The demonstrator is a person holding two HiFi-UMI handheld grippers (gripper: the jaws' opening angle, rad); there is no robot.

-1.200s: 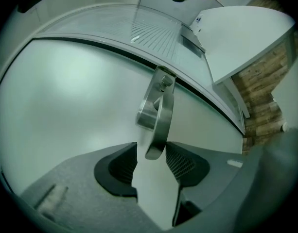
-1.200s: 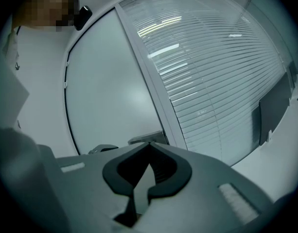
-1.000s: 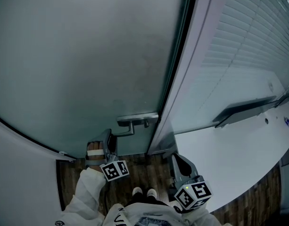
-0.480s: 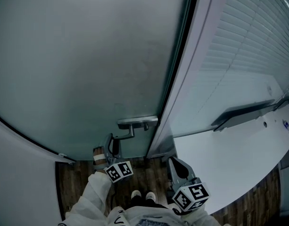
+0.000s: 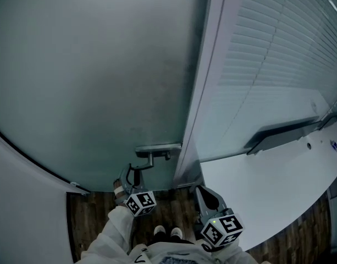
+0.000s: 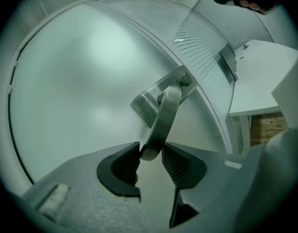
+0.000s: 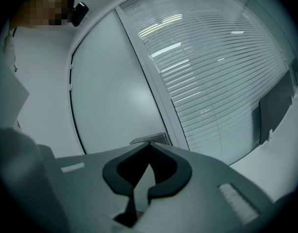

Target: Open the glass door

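Observation:
The frosted glass door [image 5: 102, 81] fills the head view, with a metal lever handle [image 5: 149, 161] near its right edge. My left gripper [image 5: 132, 176] reaches up to the lever's free end. In the left gripper view the lever [image 6: 163, 115] runs down between the two pads. The jaws are closing and both pads press on its tip, so my left gripper [image 6: 149, 157] has hold of it. My right gripper [image 5: 204, 194] hangs lower right by the frame, shut and empty. Its tips [image 7: 149, 144] meet in front of the handle plate [image 7: 156, 139].
A pale door frame [image 5: 204, 92] stands right of the door. Beyond it is a glass wall with blinds [image 5: 278, 48] and a white counter [image 5: 267, 191]. A white wall [image 5: 25, 202] curves at lower left. The person's shoes [image 5: 168, 232] stand on dark wood floor [image 5: 97, 213].
My left gripper has rolled and narrowed its jaws onto the lever's end, with its marker cube shifting slightly right. The right gripper has stayed put.

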